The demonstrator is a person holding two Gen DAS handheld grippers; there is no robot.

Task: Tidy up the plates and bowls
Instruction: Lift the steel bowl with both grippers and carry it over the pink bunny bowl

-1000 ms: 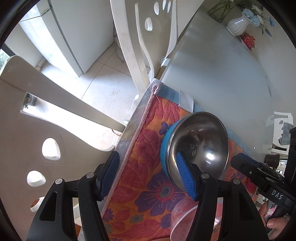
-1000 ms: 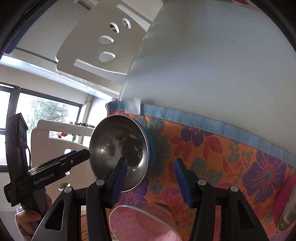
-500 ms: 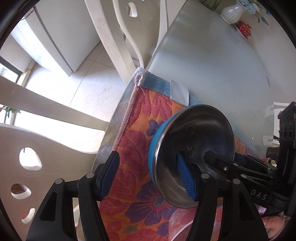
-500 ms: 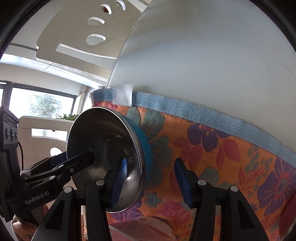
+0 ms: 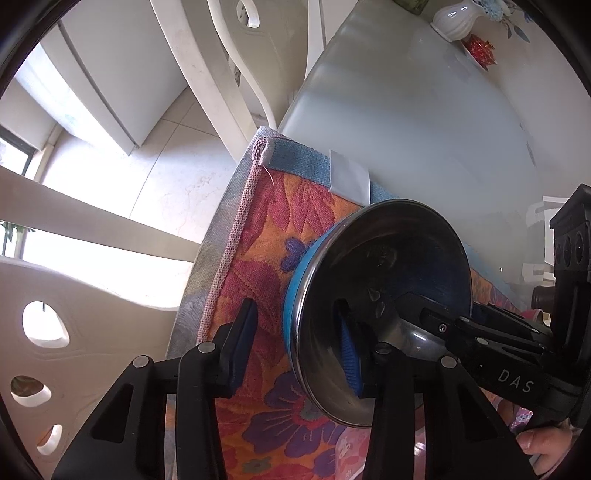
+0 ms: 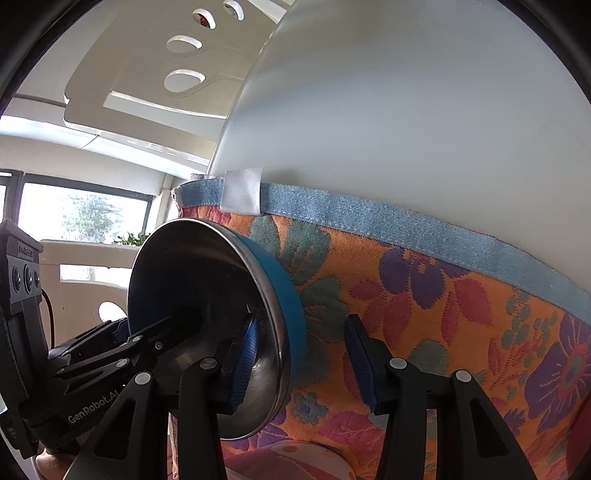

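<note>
One steel bowl (image 5: pixel 380 295), two grippers

**White dining corner in strong daylight**

A frosted glass table (image 5: pixel 424 122) fills the upper right of the left wrist view, its corner covered by a floral placemat (image 5: pixel 266 236) with a blue denim border, fixed down by a strip of white tape (image 5: pixel 349 176). At the far end stand a white ribbed vase (image 5: pixel 456 22) and a small red ornament (image 5: pixel 480 50). White plastic chairs (image 5: pixel 207 70) with oval cut-outs stand at the table's edge. Pale floor tiles (image 5: pixel 173 177) catch bright sun beside a white refrigerator (image 5: pixel 122 74). In the right wrist view, a dark-framed window (image 6: pixel 81 218) shows trees outside.
</note>
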